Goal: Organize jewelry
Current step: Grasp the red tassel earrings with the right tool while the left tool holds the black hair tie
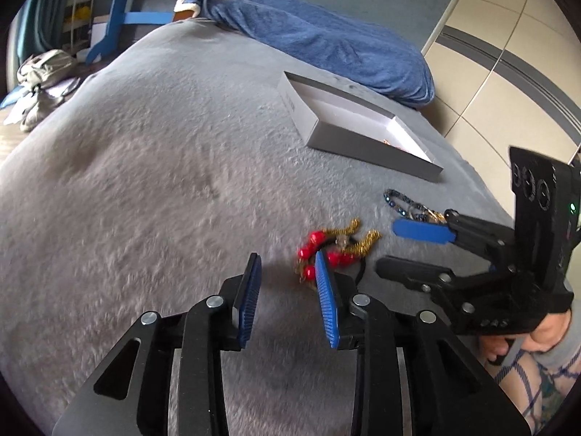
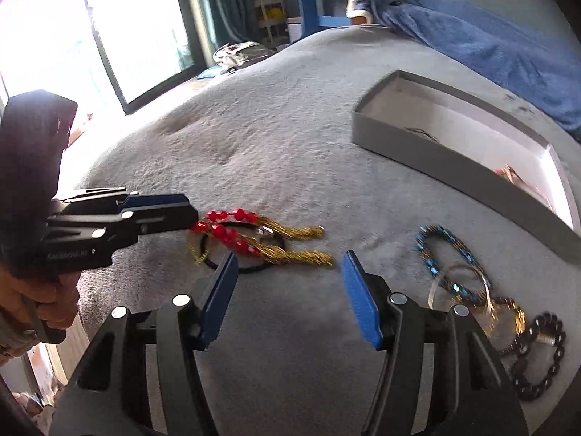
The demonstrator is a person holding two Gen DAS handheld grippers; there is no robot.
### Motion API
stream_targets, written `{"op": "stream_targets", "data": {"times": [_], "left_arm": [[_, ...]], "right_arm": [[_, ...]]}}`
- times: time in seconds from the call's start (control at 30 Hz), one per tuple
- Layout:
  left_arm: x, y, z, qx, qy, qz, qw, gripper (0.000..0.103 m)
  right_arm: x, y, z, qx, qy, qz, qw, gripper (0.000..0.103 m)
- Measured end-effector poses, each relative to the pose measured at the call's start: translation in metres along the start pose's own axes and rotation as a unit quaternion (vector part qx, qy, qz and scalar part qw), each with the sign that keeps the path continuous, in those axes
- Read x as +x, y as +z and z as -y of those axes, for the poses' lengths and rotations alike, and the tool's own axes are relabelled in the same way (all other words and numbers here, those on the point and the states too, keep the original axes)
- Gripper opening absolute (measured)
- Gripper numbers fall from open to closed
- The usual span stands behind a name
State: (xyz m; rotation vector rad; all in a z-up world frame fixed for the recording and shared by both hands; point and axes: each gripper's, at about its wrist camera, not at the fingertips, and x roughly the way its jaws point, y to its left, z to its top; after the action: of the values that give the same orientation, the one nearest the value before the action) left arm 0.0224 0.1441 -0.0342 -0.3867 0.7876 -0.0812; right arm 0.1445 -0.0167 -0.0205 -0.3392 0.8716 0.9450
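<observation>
On the grey bed cover (image 1: 152, 152), a red-bead and gold-chain piece (image 2: 254, 238) lies tangled over a black hair tie (image 2: 250, 267), between the two grippers. The left gripper (image 1: 288, 261) has its jaws parted with nothing between them, its right pad just at the beads. The right gripper (image 2: 288, 265) hovers over bare cover with its jaws spread and empty, the gold chain ends just ahead of its tips. To the right of it a blue beaded bracelet (image 2: 450, 258) lies looped over a thin metal bangle (image 2: 468, 283), with a dark beaded bracelet (image 2: 537, 356) close beside them. Farther back sits an open grey box (image 2: 435, 156) with white inside, holding a few small pieces. Beyond it a blue blanket (image 1: 326, 40) lies along the bed.
</observation>
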Motion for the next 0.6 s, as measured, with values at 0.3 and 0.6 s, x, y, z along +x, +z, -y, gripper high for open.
{"op": "stream_targets", "data": {"times": [0.3,0.6], "left_arm": [[-0.018,-0.017,-0.011,-0.003,0.015,0.009,0.9998,0.031],[-0.019,-0.017,-0.009,0.001,0.021,0.007,0.9997,0.033]], "right_arm": [[0.024,0.018,-0.033,-0.059,0.017,-0.012,0.998,0.044],[0.024,0.017,-0.035,-0.051,0.04,-0.011,0.998,0.01]]}}
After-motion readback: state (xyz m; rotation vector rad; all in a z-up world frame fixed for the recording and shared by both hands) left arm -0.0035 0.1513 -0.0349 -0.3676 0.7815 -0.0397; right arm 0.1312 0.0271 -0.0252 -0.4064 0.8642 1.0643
